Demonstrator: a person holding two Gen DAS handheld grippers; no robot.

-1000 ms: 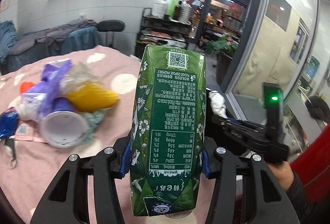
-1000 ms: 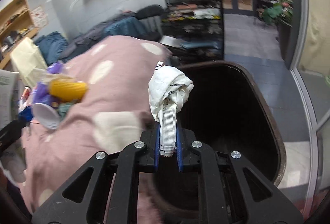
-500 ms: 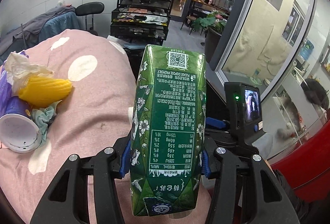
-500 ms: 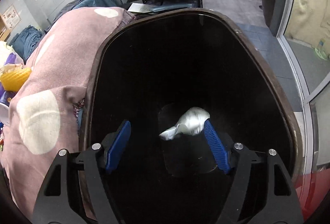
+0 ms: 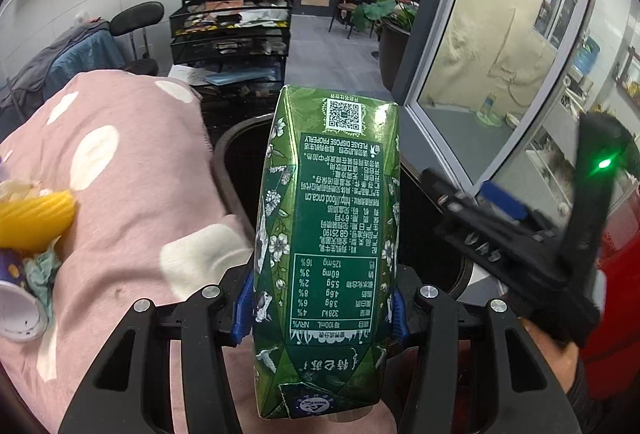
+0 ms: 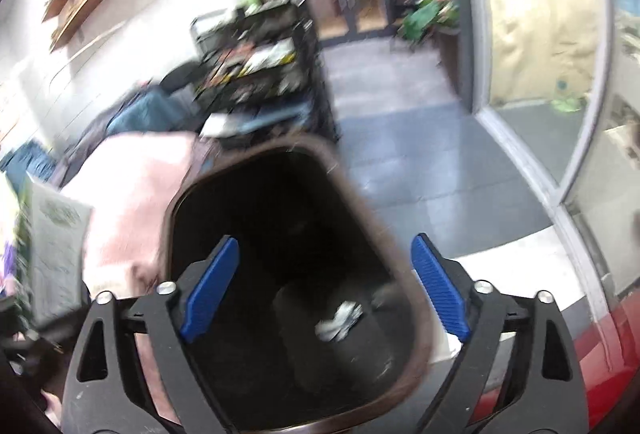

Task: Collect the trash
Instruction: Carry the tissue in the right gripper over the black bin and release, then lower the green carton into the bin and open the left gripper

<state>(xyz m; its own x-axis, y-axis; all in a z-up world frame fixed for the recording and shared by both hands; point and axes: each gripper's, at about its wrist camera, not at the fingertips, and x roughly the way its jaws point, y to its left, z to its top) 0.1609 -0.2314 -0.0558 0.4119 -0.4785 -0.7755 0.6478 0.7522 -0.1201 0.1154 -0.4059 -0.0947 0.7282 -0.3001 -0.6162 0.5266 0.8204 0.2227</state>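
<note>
- The left gripper point(image 5: 324, 310) is closed on a green carton point(image 5: 328, 234); the carton is pinched low on both sides between the blue fingers point(image 5: 243, 308) and is held upright, its printed panel facing the camera.
- The carton is held above the edge of a pink spotted cloth point(image 5: 132, 194), with the dark bin point(image 5: 224, 170) just behind it.
- On the cloth at the left, a yellow ridged item point(image 5: 36, 220), a crumpled tissue point(image 5: 40, 270) and a white cup point(image 5: 18, 314) are seen lying together.
- The right gripper point(image 6: 324, 286) is spread wide with nothing held; its blue fingers point(image 6: 440, 290) are seen over the bin's point(image 6: 376, 226) opening.
- A white crumpled wad point(image 6: 340, 318) is seen lying at the bin's bottom.
- The right wrist view is blurred.
</note>
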